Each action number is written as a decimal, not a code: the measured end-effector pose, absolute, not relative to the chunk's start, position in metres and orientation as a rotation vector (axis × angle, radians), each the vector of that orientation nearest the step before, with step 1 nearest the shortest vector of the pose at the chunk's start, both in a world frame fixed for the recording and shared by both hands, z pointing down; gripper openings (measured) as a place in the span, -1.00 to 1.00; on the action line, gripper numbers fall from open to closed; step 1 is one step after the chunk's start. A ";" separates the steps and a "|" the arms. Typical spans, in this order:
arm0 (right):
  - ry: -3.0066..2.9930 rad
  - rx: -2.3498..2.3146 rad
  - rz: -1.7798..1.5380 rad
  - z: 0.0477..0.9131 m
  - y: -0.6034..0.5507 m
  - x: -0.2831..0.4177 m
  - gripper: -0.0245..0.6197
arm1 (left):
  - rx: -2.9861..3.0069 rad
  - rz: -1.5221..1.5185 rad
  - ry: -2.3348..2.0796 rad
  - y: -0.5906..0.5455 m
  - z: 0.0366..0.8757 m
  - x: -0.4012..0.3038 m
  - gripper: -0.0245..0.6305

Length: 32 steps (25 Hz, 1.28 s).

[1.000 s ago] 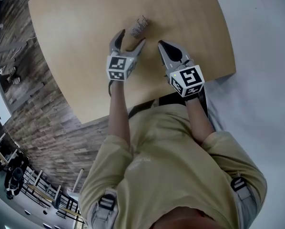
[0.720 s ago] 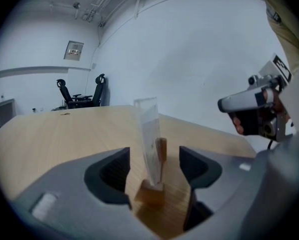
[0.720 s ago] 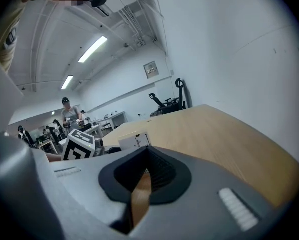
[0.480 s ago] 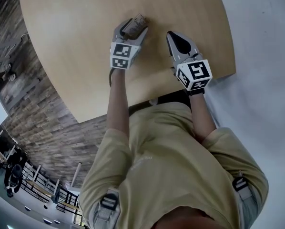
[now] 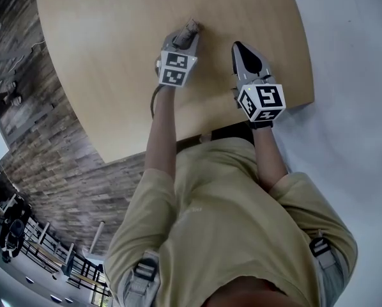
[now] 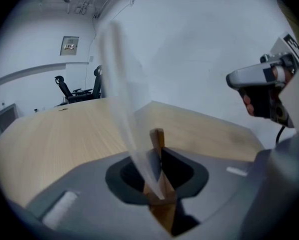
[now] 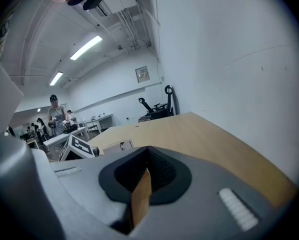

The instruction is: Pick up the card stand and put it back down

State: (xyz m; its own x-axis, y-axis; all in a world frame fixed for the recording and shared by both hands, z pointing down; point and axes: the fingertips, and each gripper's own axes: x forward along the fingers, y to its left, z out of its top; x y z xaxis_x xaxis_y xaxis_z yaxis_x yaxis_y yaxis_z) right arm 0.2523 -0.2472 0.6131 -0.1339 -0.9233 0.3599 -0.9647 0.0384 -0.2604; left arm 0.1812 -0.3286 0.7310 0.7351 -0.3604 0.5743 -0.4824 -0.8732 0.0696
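Your right gripper [image 7: 147, 159] has its jaws closed to a thin slit with nothing in it; only the wooden worktop [image 7: 199, 134] shows through. The worktop runs far ahead along a white wall [image 7: 229, 59] on the right. Far off stand an office chair [image 7: 157, 106] and, further left, a person [image 7: 54, 115].

Bright, even indoor light from ceiling strip lights [image 7: 87, 47]; strong fisheye bending, dark corners, blurred foreground, soft shadows.
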 end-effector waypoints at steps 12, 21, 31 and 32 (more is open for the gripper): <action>-2.235 1.951 0.532 0.565 -0.234 0.218 -0.91 | 2.668 0.866 -0.648 -0.288 0.694 0.168 -0.78; -2.297 2.003 0.406 0.485 -0.201 0.196 -0.91 | 2.773 0.726 -0.722 -0.248 0.581 0.158 -0.79; -2.354 2.015 0.201 0.411 -0.156 0.158 -0.91 | 2.897 0.458 -0.917 -0.209 0.452 0.107 -0.79; -2.352 2.008 0.179 0.407 -0.153 0.154 -0.91 | 2.905 0.437 -0.944 -0.205 0.442 0.099 -0.79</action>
State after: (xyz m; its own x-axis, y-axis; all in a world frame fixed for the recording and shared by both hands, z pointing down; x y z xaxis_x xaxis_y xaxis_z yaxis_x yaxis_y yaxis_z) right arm 0.1536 -0.1529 0.4066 -0.1590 -0.9814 0.1080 -0.9864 0.1533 -0.0593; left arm 0.0990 -0.2048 0.4422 0.7729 -0.5677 0.2835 -0.5837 -0.8113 -0.0335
